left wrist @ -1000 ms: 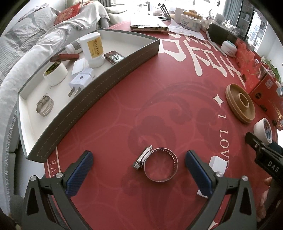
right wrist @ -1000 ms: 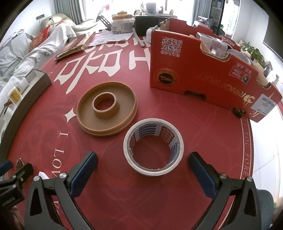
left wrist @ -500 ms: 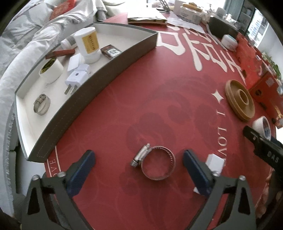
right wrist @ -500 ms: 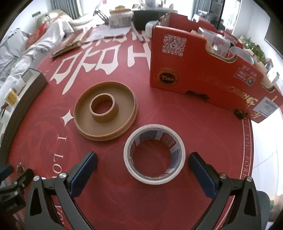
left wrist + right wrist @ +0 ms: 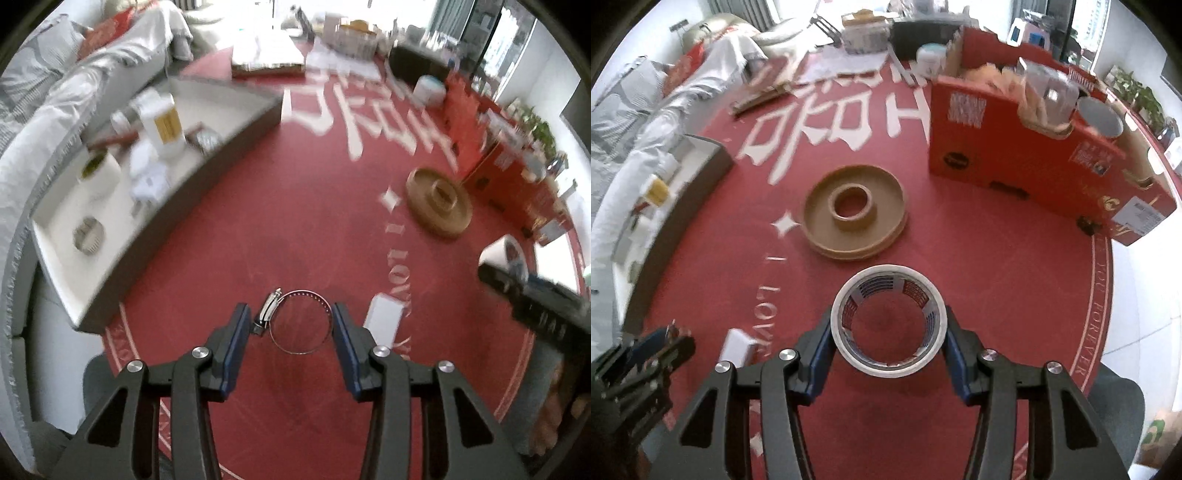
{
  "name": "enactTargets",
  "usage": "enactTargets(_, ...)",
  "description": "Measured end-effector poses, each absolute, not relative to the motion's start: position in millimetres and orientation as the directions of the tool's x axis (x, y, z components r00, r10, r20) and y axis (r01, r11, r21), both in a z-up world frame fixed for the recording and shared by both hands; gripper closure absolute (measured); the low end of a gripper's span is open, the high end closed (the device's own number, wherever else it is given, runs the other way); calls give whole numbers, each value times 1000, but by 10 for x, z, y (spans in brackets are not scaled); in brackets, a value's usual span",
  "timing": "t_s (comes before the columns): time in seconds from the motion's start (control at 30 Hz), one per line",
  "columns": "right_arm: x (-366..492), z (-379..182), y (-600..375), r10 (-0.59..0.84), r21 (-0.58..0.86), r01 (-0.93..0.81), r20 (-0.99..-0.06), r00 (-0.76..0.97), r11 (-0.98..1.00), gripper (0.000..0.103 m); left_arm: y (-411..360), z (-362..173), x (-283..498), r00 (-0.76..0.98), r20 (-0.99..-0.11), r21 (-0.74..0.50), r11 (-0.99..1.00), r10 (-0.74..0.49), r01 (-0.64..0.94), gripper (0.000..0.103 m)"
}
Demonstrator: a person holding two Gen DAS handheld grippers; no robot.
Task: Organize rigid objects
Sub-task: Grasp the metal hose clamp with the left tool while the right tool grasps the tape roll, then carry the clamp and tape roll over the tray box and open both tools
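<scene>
The left tongs (image 5: 290, 325) have just been closing and now pinch the hose clamp (image 5: 299, 322) across its ring, one blue pad at the screw housing, the other at the far rim; the clamp looks barely clear of the red table (image 5: 295, 221). The right tongs (image 5: 888, 332) have likewise just been closing and grip the tape roll (image 5: 888, 321) by its outer wall on both sides.

To do this step well, I would keep both grips firm and level; the thin clamp ring can flex or twist out between the pads, so lift it straight and unhurried; the tape is wide and stiff and should carry easily. The grey tray (image 5: 236, 136) to the left, already holding a second clamp, a plug and a white bottle, seems the likely place for both; come over its wall before lowering.

A small white block (image 5: 384, 319) lies just beside the clamp; the brown spool (image 5: 855, 212) sits beyond the tape.

Writing: "I LOVE" runs along the table's ring; "YOU FOREVER" on its right edge; the red carton (image 5: 1015, 147) bears labels too blurred to read.
</scene>
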State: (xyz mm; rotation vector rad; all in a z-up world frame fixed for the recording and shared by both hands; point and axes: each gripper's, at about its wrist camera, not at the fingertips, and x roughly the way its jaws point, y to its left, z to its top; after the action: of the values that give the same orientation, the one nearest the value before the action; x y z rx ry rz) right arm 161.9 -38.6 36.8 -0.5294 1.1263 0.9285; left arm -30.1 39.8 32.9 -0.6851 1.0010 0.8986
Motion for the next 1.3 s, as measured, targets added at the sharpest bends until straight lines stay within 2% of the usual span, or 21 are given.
enactTargets(0.2,1441,856,-457,467,164,-853,-878,102,496,49,347,988,-307,333,-851,-122,464,406,-877,55)
enactTargets(0.47,1240,1690,-389,639,279,-870,-768,52,406,49,421,1865,-469,416,-751,-178,448,513,-876,55)
enactTargets(0.97,805,3010,131,820,468,-872,-549,-161,142,49,809,3300,-1212,377,-571,-204,319,729,-926,55)
enactTargets(1.13,740,3327,297,854,494,-865,-485,-190,88,49,977,3422,-1393,346,-547,-210,276,762,-938,55)
enactTargets(1.3,643,3144,469,831,484,-869,-522,-193,102,49,1196,3074,-1546,278,-606,-193,201,746,-960,55)
